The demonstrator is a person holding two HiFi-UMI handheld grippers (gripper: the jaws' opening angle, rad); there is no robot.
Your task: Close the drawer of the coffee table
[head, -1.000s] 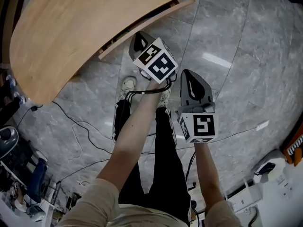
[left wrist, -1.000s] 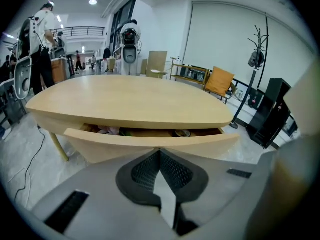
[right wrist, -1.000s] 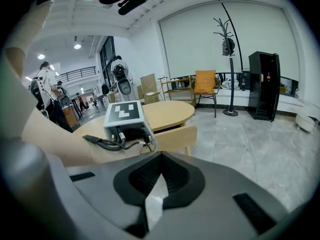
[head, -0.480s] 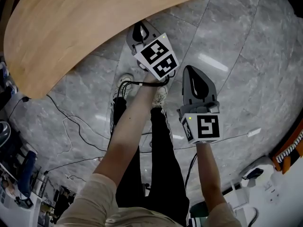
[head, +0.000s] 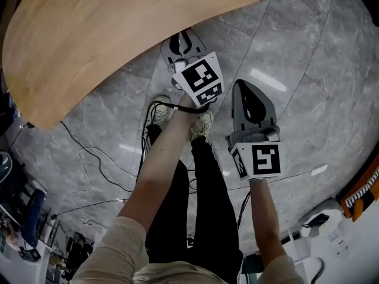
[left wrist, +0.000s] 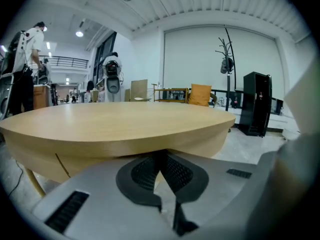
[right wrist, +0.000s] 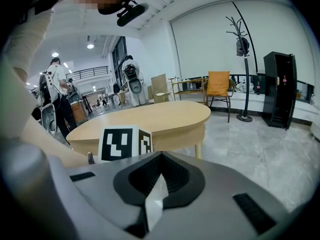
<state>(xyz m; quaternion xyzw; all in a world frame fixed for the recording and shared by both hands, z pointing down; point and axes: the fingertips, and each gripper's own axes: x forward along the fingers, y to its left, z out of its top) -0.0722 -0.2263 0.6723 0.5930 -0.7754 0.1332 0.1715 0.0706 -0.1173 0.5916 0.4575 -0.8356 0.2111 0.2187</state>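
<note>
Having stuck out a second earlier as a wooden strip beyond the near edge of the bench (head: 106, 34), the drawer had vanished from the head view. Only the smooth curved edge of the top showed above the grey floor (head: 296, 52). That suggested the drawer had gone home under the top, so the task looked done or nearly so. No view showed the drawer front clearly enough to confirm that it sat flush.

The left tongs (head: 180, 40) were just beside that near edge, pointing at it, and their tips looked level with the apron below the top in the left gripper view. Their jaws were pressed together with nothing between them (left wrist: 161, 156). The right tongs (head: 246, 87) hung over bare floor, apart from the bench and to the right of the left pair. Their jaws were also pressed together and empty (right wrist: 160, 156).

By count, there was one bench close by and one drawer, judged to be tucked beneath the top. There were two tongs, each with one marker cube, the left cube (head: 201, 78) and the right cube (head: 259, 160). Two shoes (head: 203, 123) stood on the floor near the bench's edge. Several thin cables (head: 95, 158) trailed across the floor to the left, too tangled to count.
</note>
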